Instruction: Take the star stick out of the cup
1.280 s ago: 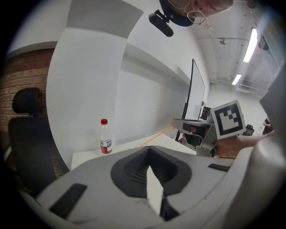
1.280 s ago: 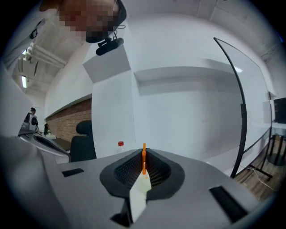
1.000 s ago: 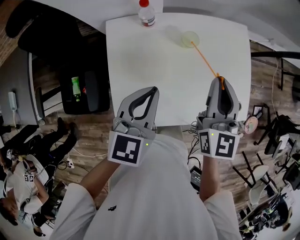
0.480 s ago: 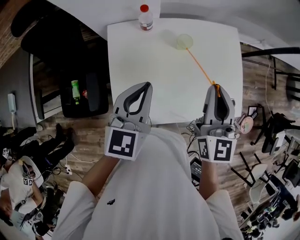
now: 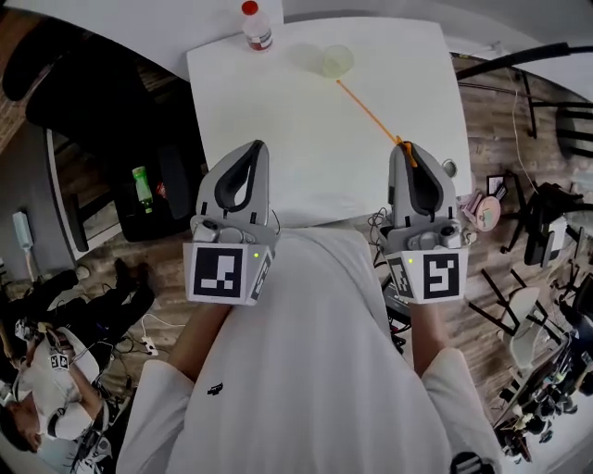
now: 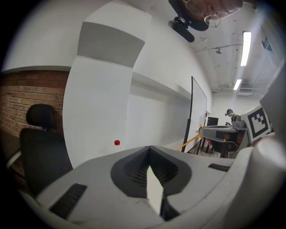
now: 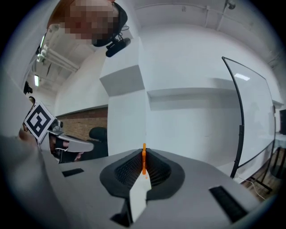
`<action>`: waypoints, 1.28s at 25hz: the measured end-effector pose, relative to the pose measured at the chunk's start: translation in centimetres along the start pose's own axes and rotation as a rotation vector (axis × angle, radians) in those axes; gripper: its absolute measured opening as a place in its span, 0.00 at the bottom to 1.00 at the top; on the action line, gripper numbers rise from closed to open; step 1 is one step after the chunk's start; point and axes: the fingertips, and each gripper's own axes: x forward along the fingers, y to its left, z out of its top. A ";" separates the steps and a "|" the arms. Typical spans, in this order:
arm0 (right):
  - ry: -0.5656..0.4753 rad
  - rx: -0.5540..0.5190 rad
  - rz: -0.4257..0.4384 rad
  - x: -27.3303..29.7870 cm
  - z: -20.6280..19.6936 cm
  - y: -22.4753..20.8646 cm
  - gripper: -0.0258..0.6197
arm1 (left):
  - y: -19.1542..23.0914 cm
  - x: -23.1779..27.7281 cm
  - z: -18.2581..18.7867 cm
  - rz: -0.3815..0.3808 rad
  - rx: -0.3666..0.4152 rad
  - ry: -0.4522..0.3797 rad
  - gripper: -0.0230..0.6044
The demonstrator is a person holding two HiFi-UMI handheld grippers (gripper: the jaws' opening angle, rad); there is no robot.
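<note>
A thin orange star stick (image 5: 369,110) slants across the white table (image 5: 278,130) from a translucent cup (image 5: 337,60) at the far edge to my right gripper (image 5: 401,146). That gripper is shut on the stick's near end, and the orange tip (image 7: 144,159) pokes up between its pads. The stick's far end meets the cup's near side; I cannot tell whether it is inside. The star is not visible. My left gripper (image 5: 257,145) hovers over the table's near left part, shut with nothing in it (image 6: 149,147).
A clear bottle with a red cap (image 5: 257,28) stands at the table's far edge, left of the cup. A black chair (image 5: 65,74) and a green bottle (image 5: 141,188) are left of the table. Chairs and cables crowd the floor on the right (image 5: 547,231).
The head view has shifted, so table and grippers sit higher and further left in it. My right gripper keeps its hold on the stick, and the stick's line to the cup looks unchanged.
</note>
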 end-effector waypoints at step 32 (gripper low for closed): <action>-0.012 0.042 -0.082 -6.1 1.0 -0.2 0.07 | -2.3 -3.0 -0.6 -0.069 0.002 0.018 0.03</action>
